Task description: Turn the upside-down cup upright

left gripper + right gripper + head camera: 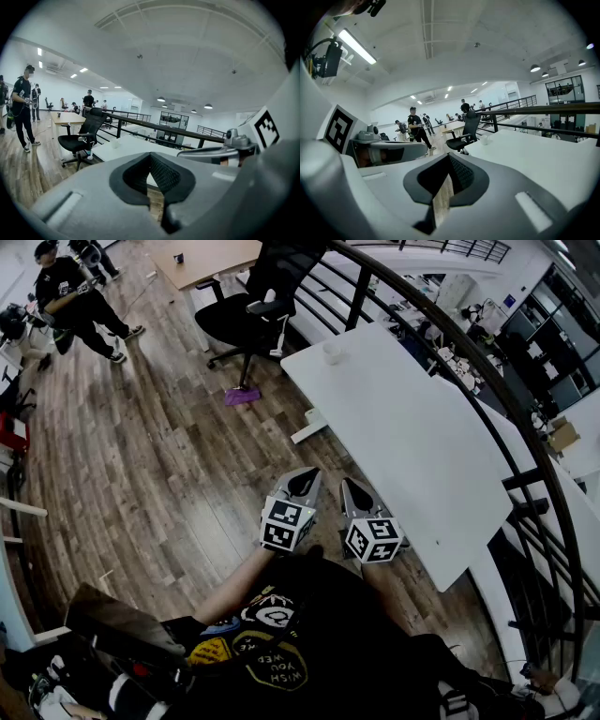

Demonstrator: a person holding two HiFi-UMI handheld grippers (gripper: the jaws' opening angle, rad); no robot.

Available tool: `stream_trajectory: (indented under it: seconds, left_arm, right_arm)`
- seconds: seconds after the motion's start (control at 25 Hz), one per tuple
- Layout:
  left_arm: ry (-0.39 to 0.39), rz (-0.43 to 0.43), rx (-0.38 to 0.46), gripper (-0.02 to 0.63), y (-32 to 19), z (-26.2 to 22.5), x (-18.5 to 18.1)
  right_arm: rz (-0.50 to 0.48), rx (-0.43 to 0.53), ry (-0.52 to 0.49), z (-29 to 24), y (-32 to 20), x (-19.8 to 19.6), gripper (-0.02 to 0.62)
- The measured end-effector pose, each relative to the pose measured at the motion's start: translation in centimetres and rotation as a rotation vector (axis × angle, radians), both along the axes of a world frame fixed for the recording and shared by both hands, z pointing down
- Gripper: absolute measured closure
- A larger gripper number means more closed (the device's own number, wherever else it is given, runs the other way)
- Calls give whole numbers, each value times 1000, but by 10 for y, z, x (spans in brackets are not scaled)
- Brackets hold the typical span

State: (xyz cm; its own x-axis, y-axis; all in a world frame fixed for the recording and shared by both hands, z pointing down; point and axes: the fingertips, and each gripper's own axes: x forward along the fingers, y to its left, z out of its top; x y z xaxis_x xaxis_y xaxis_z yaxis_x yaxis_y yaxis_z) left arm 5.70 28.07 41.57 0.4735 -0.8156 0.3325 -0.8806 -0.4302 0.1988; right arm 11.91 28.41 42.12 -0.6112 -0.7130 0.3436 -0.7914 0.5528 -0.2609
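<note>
Not much writing around here. The only readable print is showing in the head view on my black shirt [314,610]: upside down, it's saying "WISH YOU" plus a bit I'm not making out. The cubes on both grippers are wearing black-and-white square markers. I'm holding the left gripper [305,476] and the right gripper [351,486] side by side above the wood floor [159,465], just beside the long edge of the white worktop [412,446]. Both sets of jaws are sitting fully closed with nothing between them. The cup [332,352] is standing alone near the far end of that worktop, well apart from both grippers and close to a black office chair [246,310]. It's looking too small for me to say which way up it is or whether anything's in it. The gripper views are picking up the ceiling lights [356,47] that the head view is missing, while only the head view is catching the purple thing [242,396] lying on the floor.
</note>
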Motion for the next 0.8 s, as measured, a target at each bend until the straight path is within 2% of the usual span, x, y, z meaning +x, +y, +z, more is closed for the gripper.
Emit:
stream_trajectory:
  seconds: [0.64,0.8]
  left_arm:
    - [-5,-15,-18,601,7,9,-7]
    - [2,-24,-24,601,8,13,-16]
  right_arm:
    - [-61,12,-3,4,8,-13,598]
    - [-104,-6,-85,2,12,-26,597]
